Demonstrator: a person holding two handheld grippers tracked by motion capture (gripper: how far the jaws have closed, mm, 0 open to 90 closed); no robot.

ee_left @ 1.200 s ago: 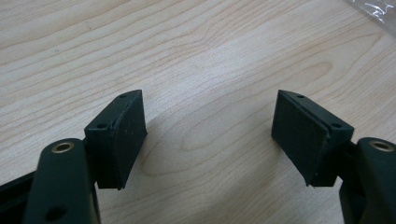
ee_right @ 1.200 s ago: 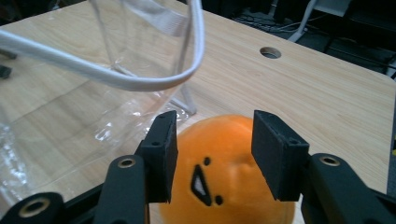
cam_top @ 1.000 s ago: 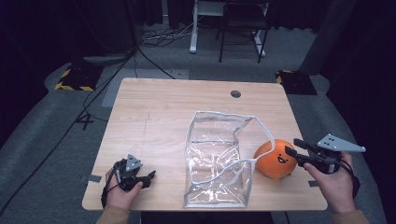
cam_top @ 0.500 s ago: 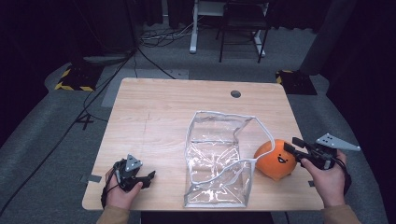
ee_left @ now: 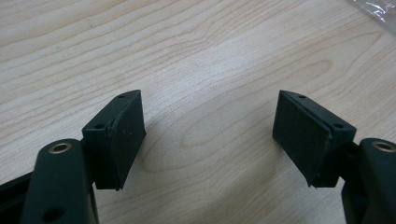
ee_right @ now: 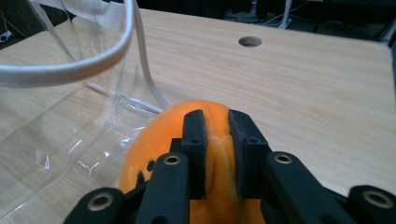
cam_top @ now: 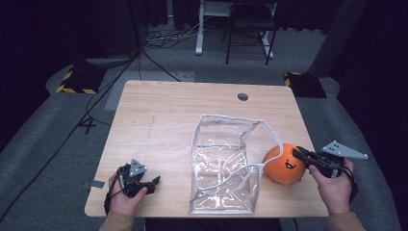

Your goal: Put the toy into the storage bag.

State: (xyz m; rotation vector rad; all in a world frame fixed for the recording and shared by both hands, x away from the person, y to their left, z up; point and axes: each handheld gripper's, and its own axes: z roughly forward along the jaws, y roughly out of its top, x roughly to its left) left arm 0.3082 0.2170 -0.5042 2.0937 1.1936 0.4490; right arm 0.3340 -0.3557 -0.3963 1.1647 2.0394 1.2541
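An orange plush ball with a smiling face [cam_top: 284, 163] sits on the wooden table [cam_top: 173, 120], just right of a clear plastic bag with a white rim [cam_top: 226, 163]. My right gripper [cam_top: 302, 155] comes at it from the right. In the right gripper view its jaws pinch a fold of the orange plush [ee_right: 217, 140], shut on it. The bag's white rim [ee_right: 70, 70] arcs to the upper left there. My left gripper [cam_top: 151, 183] rests near the table's front left corner, open, with bare wood between its pads [ee_left: 119, 135].
A round cable hole [cam_top: 243, 96] lies in the table's far right part. Beyond the table stand a desk frame and chair legs [cam_top: 235, 33] on grey carpet, with cables [cam_top: 144, 57] trailing at the left.
The right gripper has moved in from the right and shut on the orange plush. The left gripper has stayed put.
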